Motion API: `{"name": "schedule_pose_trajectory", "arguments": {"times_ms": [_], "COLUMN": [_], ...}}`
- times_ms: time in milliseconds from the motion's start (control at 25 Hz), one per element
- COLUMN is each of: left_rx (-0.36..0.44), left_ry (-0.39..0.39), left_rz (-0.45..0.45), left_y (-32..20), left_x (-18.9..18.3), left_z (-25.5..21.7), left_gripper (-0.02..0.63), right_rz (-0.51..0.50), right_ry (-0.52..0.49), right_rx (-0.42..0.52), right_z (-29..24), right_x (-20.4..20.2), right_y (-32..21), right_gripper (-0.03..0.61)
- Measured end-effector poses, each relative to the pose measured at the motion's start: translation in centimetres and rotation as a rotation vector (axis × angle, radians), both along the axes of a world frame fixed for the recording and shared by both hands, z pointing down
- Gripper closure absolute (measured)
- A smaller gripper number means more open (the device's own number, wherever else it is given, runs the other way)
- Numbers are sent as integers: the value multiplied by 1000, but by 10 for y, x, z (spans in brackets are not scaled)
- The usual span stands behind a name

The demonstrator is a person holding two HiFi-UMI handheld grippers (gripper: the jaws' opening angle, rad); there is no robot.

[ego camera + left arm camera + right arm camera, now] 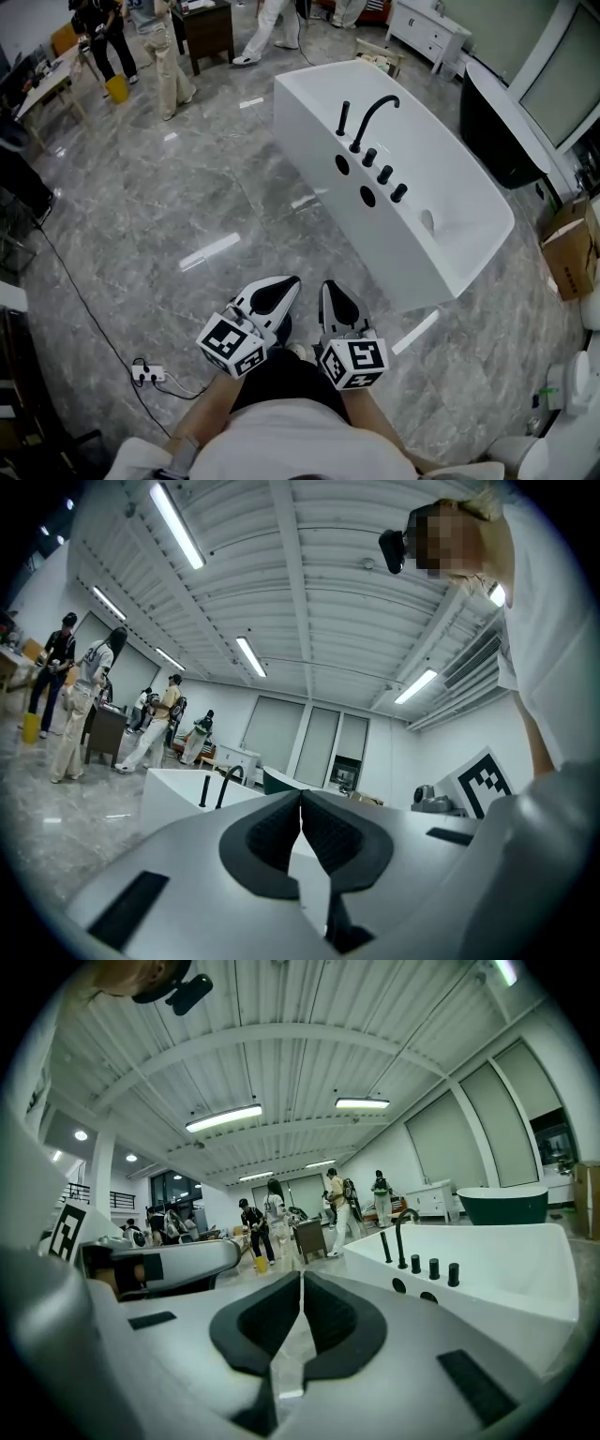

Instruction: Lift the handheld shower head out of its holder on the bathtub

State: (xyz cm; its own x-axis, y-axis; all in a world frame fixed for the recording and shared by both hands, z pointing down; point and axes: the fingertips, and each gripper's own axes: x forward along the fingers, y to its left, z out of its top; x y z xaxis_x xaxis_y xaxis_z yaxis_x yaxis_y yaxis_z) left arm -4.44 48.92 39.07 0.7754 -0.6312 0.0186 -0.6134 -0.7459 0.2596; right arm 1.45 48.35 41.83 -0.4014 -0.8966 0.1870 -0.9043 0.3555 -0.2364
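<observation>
A white bathtub stands on the marble floor ahead of me. On its near rim the handheld shower head stands upright as a thin black stick in its holder, beside the curved black faucet and black knobs. Both grippers are held low near my body, well short of the tub. My left gripper is shut and empty, and so is my right gripper. The right gripper view shows the shower head and faucet off to the right of the shut jaws. In the left gripper view the shower head is small and far away at the left.
A dark freestanding tub and a cardboard box stand to the right. A power strip with its cable lies on the floor at the left. Several people and a dark cabinet are at the back.
</observation>
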Motion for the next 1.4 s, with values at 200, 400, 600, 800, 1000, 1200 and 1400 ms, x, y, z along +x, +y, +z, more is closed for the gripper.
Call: {"name": "schedule_pose_trajectory", "arguments": {"times_ms": [200, 400, 600, 800, 1000, 1200, 1400], "left_rx": [2, -2, -11, -13, -25, -16, -8], "left_ry": [7, 16, 13, 20, 22, 25, 28], "left_rz": [15, 37, 42, 41, 46, 66, 87], "left_y": [-9, -20, -41, -73, -108, -145, -176], "left_x": [7, 14, 15, 17, 16, 19, 21], "left_z": [1, 1, 3, 2, 2, -3, -6], "left_gripper": [603, 603, 603, 603, 603, 603, 603], "right_rz": [4, 21, 13, 20, 20, 41, 67], "right_ry": [-3, -11, -23, -13, -10, -9, -9], "right_rx": [13, 11, 16, 7, -5, -4, -6], "right_z": [-3, -2, -9, -5, -3, -5, -5], "right_x": [6, 13, 10, 15, 12, 15, 20], "right_y": [-9, -18, -35, -67, -104, -139, -169], "right_gripper": [555, 554, 554, 554, 554, 554, 554]}}
